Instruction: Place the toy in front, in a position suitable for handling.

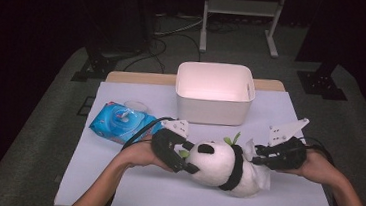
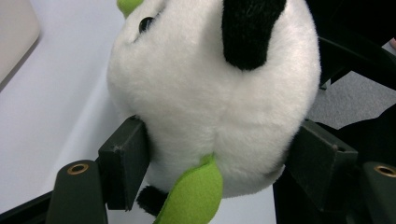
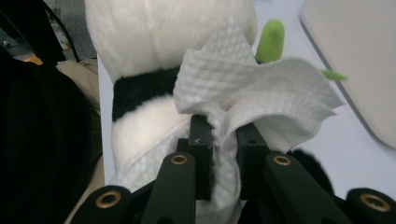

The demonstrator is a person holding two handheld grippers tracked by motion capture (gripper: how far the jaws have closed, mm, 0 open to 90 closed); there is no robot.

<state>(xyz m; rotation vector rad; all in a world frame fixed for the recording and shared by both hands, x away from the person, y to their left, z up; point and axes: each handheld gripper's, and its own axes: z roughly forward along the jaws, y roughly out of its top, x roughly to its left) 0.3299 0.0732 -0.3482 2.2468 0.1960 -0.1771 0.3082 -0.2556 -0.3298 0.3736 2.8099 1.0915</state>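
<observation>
Panda plush [image 1: 223, 167] is squeezed round the head between the left gripper [image 1: 182, 155] jaws, lying on the table [image 1: 113, 187]. White tissue [image 3: 261, 100] is pinched tight by the right gripper [image 3: 223, 154], pressed against the panda's back.

The toy panda [image 2: 215, 93] is cut off at the top of the left gripper view, its far side hidden in the right gripper view behind the tissue [image 3: 252, 93], while print on the blue packet [image 1: 119, 121] is too small to read.
</observation>
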